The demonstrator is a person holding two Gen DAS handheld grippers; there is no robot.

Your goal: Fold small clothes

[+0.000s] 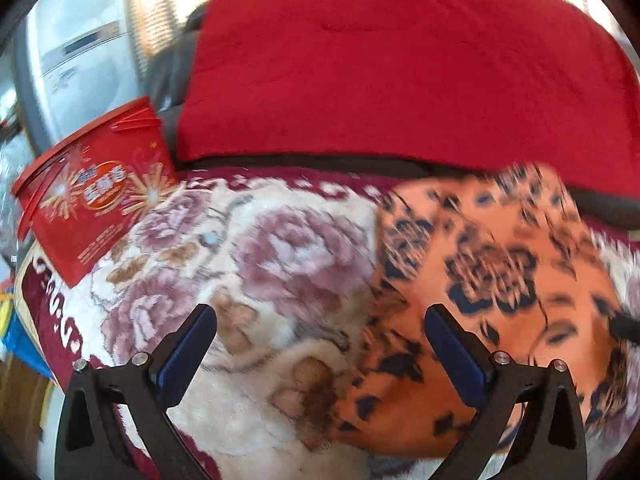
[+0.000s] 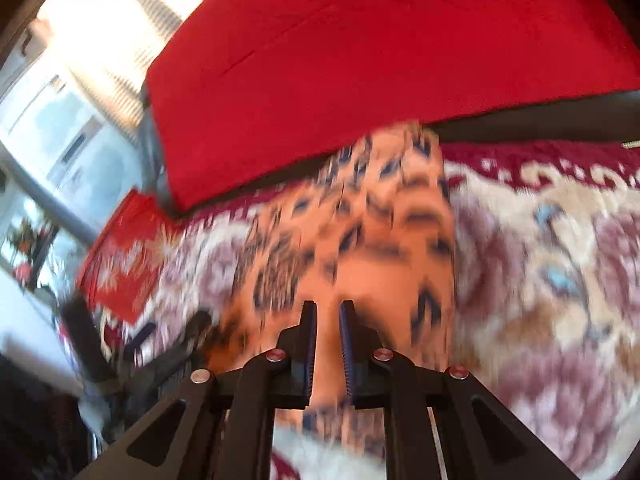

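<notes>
A small orange cloth with a dark leopard-like print (image 1: 500,280) lies flat on a floral blanket (image 1: 260,248). In the left wrist view it is right of centre. My left gripper (image 1: 320,312) hovers wide open over the cloth's left edge, with nothing between its fingers. In the right wrist view the same cloth (image 2: 360,240) stretches away ahead, blurred. My right gripper (image 2: 328,306) is above the cloth's near part. Its jaws are a narrow gap apart, and the cloth shows through that gap without being pinched.
A thick red cushion (image 1: 400,72) lies along the far side of the blanket on a dark seat. A red printed tub with a lid (image 1: 92,200) stands at the blanket's left edge. Bright windows and a white appliance (image 1: 80,52) are behind on the left.
</notes>
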